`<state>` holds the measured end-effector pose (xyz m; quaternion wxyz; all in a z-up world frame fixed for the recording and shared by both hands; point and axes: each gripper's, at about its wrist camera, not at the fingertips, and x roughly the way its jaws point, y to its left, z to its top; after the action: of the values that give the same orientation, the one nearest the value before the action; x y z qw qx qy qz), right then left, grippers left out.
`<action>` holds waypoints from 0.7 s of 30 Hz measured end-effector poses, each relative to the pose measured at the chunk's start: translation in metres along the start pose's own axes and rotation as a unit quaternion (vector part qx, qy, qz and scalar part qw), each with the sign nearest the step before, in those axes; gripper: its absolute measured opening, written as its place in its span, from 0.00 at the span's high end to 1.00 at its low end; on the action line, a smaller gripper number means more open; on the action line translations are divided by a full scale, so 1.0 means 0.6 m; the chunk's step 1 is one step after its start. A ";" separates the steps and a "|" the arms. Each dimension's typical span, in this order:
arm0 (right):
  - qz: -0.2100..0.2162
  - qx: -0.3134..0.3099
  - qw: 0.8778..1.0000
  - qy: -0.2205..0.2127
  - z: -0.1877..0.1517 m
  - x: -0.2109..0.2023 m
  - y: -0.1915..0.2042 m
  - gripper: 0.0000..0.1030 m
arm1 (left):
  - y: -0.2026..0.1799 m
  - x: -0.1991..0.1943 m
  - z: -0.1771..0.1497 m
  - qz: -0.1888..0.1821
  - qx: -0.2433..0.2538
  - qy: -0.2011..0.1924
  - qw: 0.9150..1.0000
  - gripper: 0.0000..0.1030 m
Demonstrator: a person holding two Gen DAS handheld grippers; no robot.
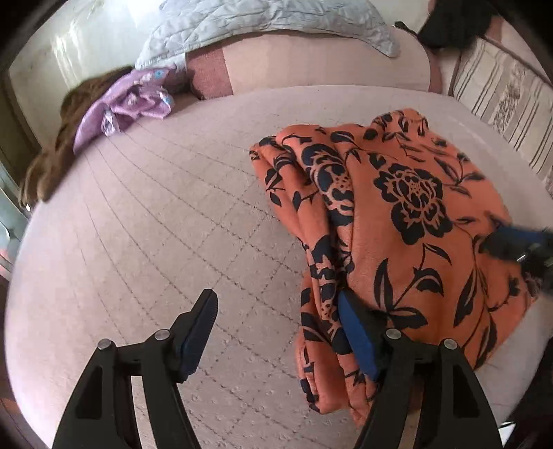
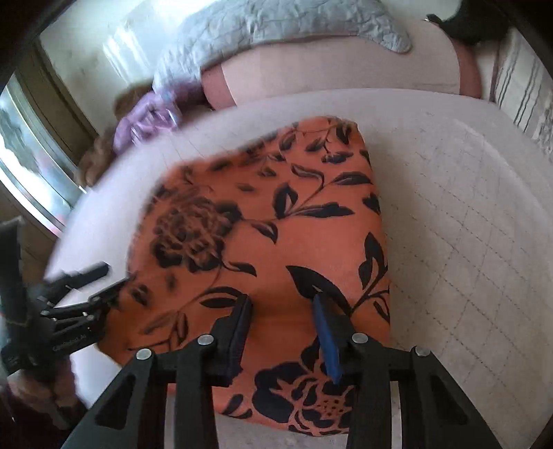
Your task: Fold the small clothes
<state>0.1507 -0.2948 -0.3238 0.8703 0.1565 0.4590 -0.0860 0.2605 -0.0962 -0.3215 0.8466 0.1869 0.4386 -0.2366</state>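
Orange floral garment (image 1: 408, 221) lies folded on the bed (image 1: 155, 224); left hand-held gripper (image 1: 276, 307) gapes wide at its nine-o'clock edge, gripping nothing; right hand-held gripper (image 2: 281, 304) hovers half-open above it, empty.

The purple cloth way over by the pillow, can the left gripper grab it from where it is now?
Probably not yet. The left gripper is open at the orange flowered garment, and the purple cloth lies far across the bed. Nothing blocks the way; it just needs moving over.

Orange garment (image 1: 408, 221) covered in a navy-black flower and leaf print, lying on a pale pink quilted bedspread (image 1: 155, 224). Lilac cloth (image 1: 131, 103) sits upper left, grey-blue quilt (image 1: 262, 24) up top. Black grippers, blue pads (image 1: 356, 335).
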 end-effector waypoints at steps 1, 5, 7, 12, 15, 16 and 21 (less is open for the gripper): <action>-0.004 -0.004 1.000 -0.005 0.003 -0.010 0.007 0.60 | 0.001 -0.011 0.000 0.005 -0.004 -0.006 1.000 0.30; 0.019 0.020 0.999 -0.035 0.000 -0.070 0.016 0.58 | -0.003 -0.073 -0.006 0.043 -0.017 -0.038 0.998 0.30; -0.001 0.005 0.998 -0.059 -0.013 -0.104 0.033 0.54 | -0.013 -0.120 -0.010 0.058 -0.021 -0.063 0.996 0.26; -0.028 -0.034 0.991 -0.124 -0.028 -0.203 0.070 0.54 | -0.028 -0.241 -0.021 0.100 -0.037 -0.134 0.985 0.12; -0.028 -0.037 0.985 -0.166 -0.021 -0.273 0.073 0.49 | -0.030 -0.319 -0.019 0.116 -0.053 -0.181 0.975 0.06; -0.029 -0.039 0.983 -0.180 -0.019 -0.296 0.076 0.48 | -0.028 -0.338 -0.019 0.118 -0.058 -0.192 0.973 0.04; -0.043 -0.045 0.971 -0.232 -0.012 -0.389 0.095 0.44 | -0.030 -0.437 -0.015 0.143 -0.071 -0.241 0.957 0.02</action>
<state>0.0301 -0.2371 -0.1238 0.9546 0.0729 0.2547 -0.1364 0.1125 -0.0442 -0.1104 0.9633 0.1244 0.2059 -0.1194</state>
